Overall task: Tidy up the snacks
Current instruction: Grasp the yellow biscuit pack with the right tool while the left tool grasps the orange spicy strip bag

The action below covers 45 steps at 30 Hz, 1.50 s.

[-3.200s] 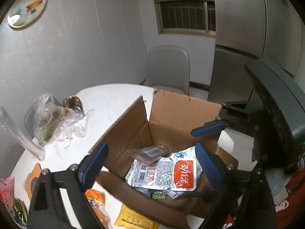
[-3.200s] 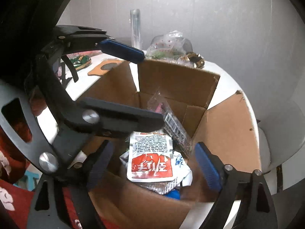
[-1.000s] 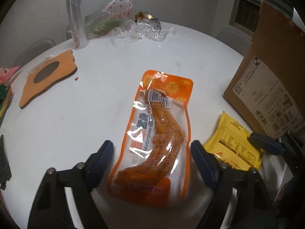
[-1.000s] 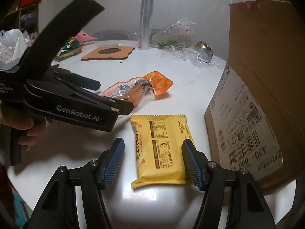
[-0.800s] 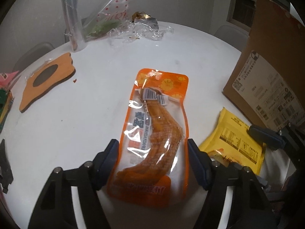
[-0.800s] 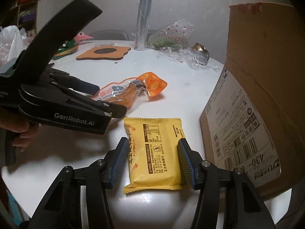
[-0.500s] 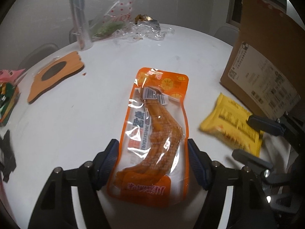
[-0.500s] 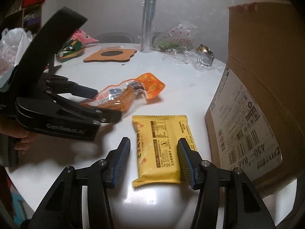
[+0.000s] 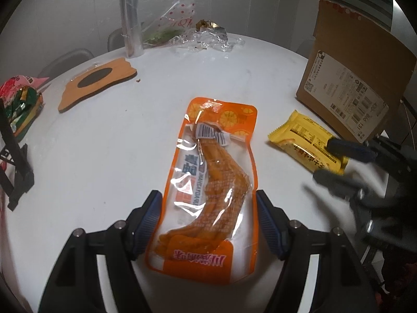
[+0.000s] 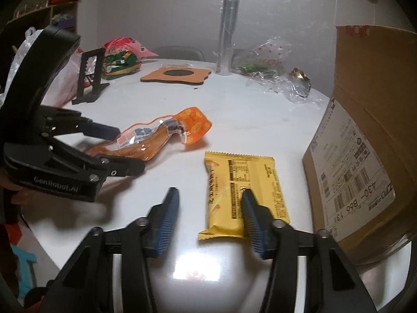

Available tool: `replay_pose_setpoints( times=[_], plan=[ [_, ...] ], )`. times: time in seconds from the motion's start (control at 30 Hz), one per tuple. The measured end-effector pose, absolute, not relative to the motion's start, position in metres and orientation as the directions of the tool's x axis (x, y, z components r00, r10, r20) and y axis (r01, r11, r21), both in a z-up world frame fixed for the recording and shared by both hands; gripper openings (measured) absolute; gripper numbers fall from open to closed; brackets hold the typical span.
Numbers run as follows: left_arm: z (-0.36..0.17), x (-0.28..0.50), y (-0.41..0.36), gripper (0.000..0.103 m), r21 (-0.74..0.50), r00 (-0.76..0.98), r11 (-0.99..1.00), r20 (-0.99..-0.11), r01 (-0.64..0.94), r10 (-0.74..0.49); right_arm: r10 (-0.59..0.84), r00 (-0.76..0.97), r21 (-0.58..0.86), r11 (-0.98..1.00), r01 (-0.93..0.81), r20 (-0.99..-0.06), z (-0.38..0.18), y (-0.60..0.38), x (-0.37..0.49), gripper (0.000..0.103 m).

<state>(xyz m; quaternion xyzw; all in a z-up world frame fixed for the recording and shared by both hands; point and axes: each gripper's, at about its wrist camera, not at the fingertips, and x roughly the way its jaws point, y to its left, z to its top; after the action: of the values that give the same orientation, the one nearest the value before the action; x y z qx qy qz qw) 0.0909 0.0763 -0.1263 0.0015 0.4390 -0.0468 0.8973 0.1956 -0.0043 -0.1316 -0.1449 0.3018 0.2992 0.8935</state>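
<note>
An orange snack pouch lies flat on the white round table. My left gripper is open, its two blue pads on either side of the pouch's near half; it also shows in the right wrist view around the pouch. A yellow snack packet lies beside the cardboard box. My right gripper is open and low over the table; its right finger is over the packet's near part, its left finger over bare table. The packet also shows in the left wrist view.
A wooden coaster, a clear tube, crumpled plastic wrap, a bag of sweets and a black stand sit toward the far and left parts of the table. The box stands at the right edge.
Both grippers left the box and came down to the table. In the last second the left closed in around the orange pouch, and the right shifted so the yellow packet lies under its right finger.
</note>
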Motion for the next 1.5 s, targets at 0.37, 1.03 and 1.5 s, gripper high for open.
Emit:
replay_pose_setpoints(
  times=[0.37,1.03,1.5],
  plan=[
    [-0.127,0.108,0.07,0.079,-0.051,0.598,0.995,-0.797,0.08,-0.089,0.35,0.687,-0.154,0.815,-0.559,-0.637,-0.136,0.0,0.217,0.055],
    [-0.13,0.103,0.068,0.079,-0.022,0.603,0.995,-0.794,0.095,-0.076,0.443,0.689,-0.172,0.757,-0.63,-0.573,-0.135,0.004,0.168,0.055],
    [-0.131,0.096,0.069,0.08,-0.01,0.609,0.991,-0.789,0.131,-0.088,0.447,0.588,0.0,0.796,-0.605,-0.674,-0.137,-0.002,0.203,0.085]
  ],
)
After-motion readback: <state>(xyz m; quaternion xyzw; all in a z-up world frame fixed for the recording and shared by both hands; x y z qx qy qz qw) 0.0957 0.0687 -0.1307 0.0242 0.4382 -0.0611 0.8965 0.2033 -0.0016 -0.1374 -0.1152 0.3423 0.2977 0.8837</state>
